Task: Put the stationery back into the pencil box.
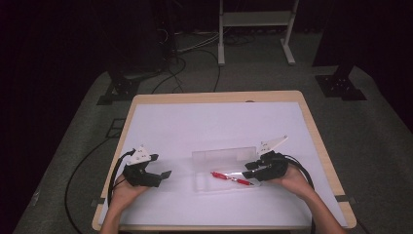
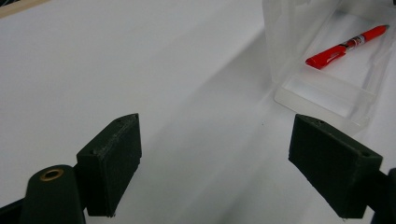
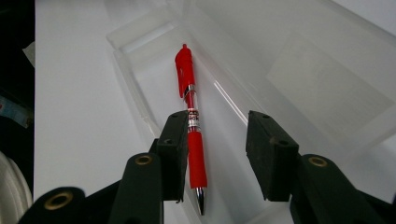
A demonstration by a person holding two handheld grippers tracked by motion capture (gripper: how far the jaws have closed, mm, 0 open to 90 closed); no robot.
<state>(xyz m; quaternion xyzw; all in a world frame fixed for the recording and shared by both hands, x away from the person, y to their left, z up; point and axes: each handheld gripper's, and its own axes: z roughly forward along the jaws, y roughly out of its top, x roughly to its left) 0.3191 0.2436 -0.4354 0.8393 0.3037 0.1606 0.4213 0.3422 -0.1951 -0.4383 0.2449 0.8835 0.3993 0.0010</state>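
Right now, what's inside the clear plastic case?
One red pen lies on the floor of the clear plastic case, between the right gripper's open jaws. Those jaws cover part of the floor.

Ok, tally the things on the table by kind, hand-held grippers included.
Red pen: 1
Clear plastic case, lid open: 1
Hand-held grippers: 2, left hand-held gripper and right hand-held gripper
Total: 4
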